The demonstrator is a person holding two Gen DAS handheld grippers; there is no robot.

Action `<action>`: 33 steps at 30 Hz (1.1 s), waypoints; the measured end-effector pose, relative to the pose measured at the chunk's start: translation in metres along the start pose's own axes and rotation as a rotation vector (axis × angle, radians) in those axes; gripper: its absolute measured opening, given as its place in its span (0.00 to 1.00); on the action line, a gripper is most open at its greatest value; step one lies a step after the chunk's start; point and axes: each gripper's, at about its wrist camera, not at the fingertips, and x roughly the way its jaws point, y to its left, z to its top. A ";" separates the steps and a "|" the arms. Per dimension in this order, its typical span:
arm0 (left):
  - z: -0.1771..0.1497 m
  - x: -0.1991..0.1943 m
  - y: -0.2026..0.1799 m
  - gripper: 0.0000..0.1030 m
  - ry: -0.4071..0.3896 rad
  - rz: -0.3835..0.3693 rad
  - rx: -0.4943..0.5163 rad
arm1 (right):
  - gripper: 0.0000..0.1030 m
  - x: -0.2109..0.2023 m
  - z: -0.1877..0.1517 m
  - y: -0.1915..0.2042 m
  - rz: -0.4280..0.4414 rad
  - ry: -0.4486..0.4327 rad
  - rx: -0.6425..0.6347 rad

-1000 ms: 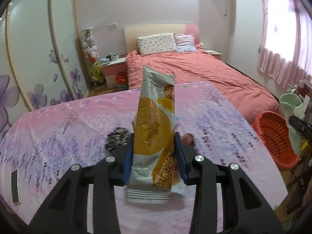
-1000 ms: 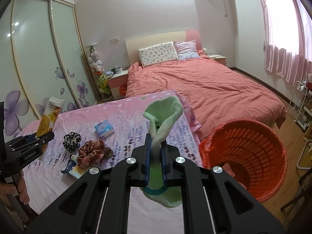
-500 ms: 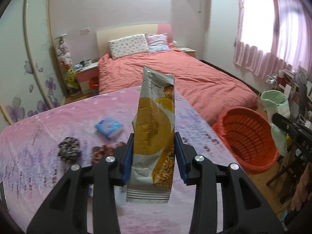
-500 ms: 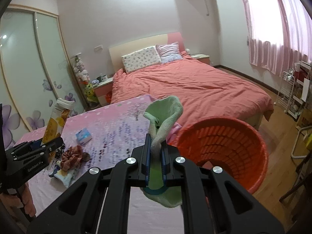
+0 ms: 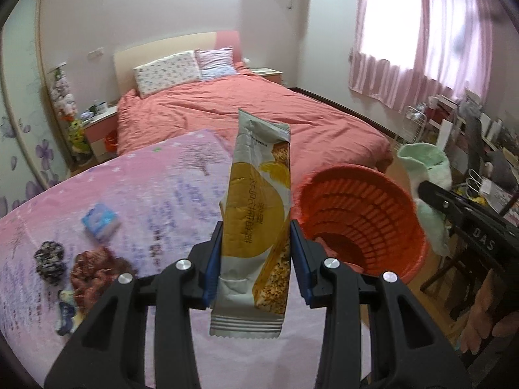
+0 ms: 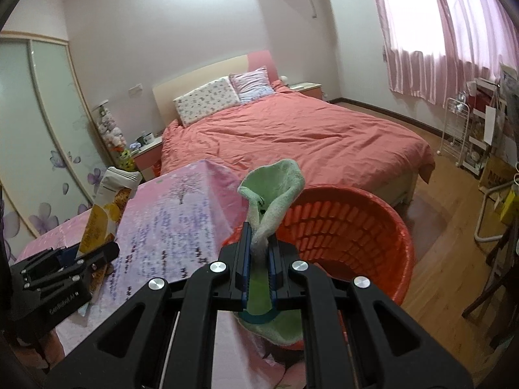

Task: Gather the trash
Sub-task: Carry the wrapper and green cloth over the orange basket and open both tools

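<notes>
My left gripper (image 5: 256, 259) is shut on a tall yellow-and-silver snack wrapper (image 5: 259, 201), held upright above the pink tablecloth (image 5: 168, 181). An orange plastic basket (image 5: 360, 223) stands on the floor just right of it. My right gripper (image 6: 259, 259) is shut on a light green sock (image 6: 275, 191), held over the near rim of the orange basket (image 6: 350, 233). From the left wrist view the sock (image 5: 428, 175) and the right gripper (image 5: 431, 194) sit at the basket's right side. The right wrist view has the left gripper (image 6: 81, 256) with the wrapper (image 6: 107, 207) at left.
On the tablecloth at left lie a blue tissue pack (image 5: 99, 220), a black-and-white scrunchie (image 5: 48, 259), a reddish scrunchie (image 5: 94, 269) and a small blue item (image 5: 66, 314). A bed with a coral cover (image 6: 292, 136) stands beyond. Wire shelves (image 6: 460, 136) and chair legs crowd the right side.
Both grippers have swung right toward the orange basket, which now looms larger and closer in both views. Each still holds its item; the sock is now over the basket's rim.
</notes>
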 end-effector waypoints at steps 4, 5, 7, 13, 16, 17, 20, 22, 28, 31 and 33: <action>0.002 0.018 -0.021 0.38 0.013 -0.053 0.021 | 0.09 0.007 0.002 -0.015 -0.012 0.006 0.027; 0.002 0.023 -0.026 0.38 0.018 -0.070 0.025 | 0.09 0.009 0.002 -0.019 -0.012 0.008 0.034; 0.003 0.033 -0.037 0.38 0.027 -0.096 0.032 | 0.09 0.012 0.003 -0.025 -0.013 0.012 0.046; 0.006 0.061 -0.067 0.38 0.060 -0.164 0.059 | 0.09 0.027 0.006 -0.046 -0.020 0.027 0.087; 0.009 0.075 -0.081 0.39 0.070 -0.183 0.075 | 0.09 0.035 0.007 -0.055 -0.021 0.036 0.104; 0.009 0.076 -0.082 0.41 0.072 -0.187 0.076 | 0.09 0.036 0.007 -0.056 -0.020 0.038 0.107; 0.010 0.088 -0.089 0.50 0.085 -0.188 0.078 | 0.10 0.044 0.007 -0.060 -0.022 0.048 0.120; 0.009 0.094 -0.091 0.54 0.092 -0.174 0.086 | 0.21 0.049 0.007 -0.065 -0.023 0.056 0.138; 0.001 0.105 -0.077 0.58 0.116 -0.132 0.069 | 0.46 0.055 0.001 -0.069 -0.044 0.071 0.145; -0.002 0.104 -0.062 0.59 0.120 -0.102 0.055 | 0.54 0.052 -0.002 -0.066 -0.063 0.064 0.131; -0.003 0.101 -0.052 0.60 0.121 -0.085 0.036 | 0.55 0.052 0.000 -0.066 -0.068 0.064 0.126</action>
